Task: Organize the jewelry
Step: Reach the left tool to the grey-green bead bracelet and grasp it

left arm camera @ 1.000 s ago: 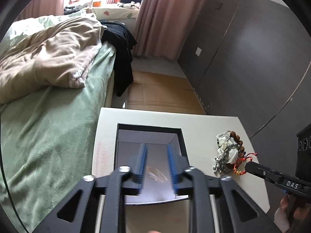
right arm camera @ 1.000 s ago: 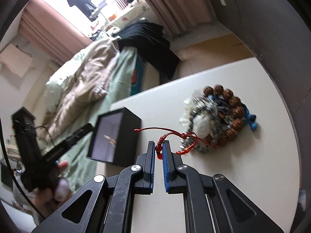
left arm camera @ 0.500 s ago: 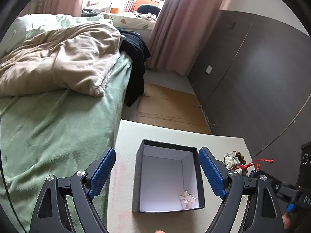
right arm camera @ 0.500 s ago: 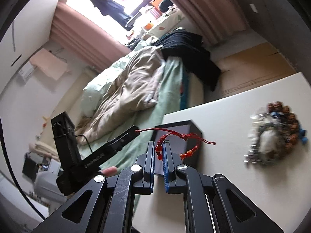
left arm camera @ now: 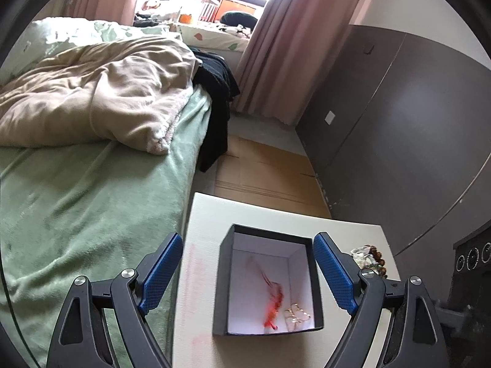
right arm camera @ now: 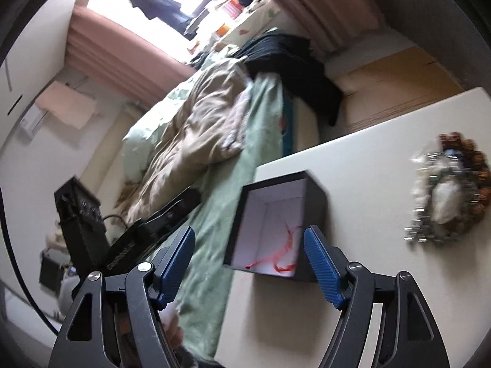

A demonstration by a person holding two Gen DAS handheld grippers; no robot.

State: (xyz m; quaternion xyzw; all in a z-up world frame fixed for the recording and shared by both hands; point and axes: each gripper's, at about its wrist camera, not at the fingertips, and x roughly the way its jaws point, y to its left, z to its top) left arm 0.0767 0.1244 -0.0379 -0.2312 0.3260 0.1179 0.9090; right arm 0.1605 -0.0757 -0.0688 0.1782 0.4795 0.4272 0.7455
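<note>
Two wrist views of a white desk point(left arm camera: 343, 230) beside a bed point(left arm camera: 92, 184). An open black box point(left arm camera: 270, 282) with a white lining stands near the desk's bed-side edge. In the left wrist view the left tool point(left arm camera: 245, 271) is released, its blue pads spread to either side of the box and apart from its walls; nothing lies between them but the box below. Inside the box a red cord bracelet point(left arm camera: 271, 302), blurred, lies on the floor of the lining, just beside a small gold-coloured piece point(left arm camera: 296, 312) near the front wall. In the right wrist view the right tool point(right arm camera: 249, 263) is also released: its jaws have just been opening and no pad presses on anything. The bracelet point(right arm camera: 284, 253) appears there as a blurred red streak within the box point(right arm camera: 313, 208), between and beyond the pads; whether it has settled cannot be told. The remaining heap of jewelry point(right arm camera: 451, 190), with brown beads and pale and metallic pieces, lies on the desk point(right arm camera: 353, 159) well apart from the box, toward the dark wall panel point(left arm camera: 399, 122). In the left wrist view the heap point(left arm camera: 368, 256) shows partly behind the right-hand pad. The left tool point(right arm camera: 172, 211) is seen from the side, over the bed's point(right arm camera: 239, 184) edge. A beige quilt point(left arm camera: 101, 92) and a black garment point(left arm camera: 218, 98) lie on the bed.
</note>
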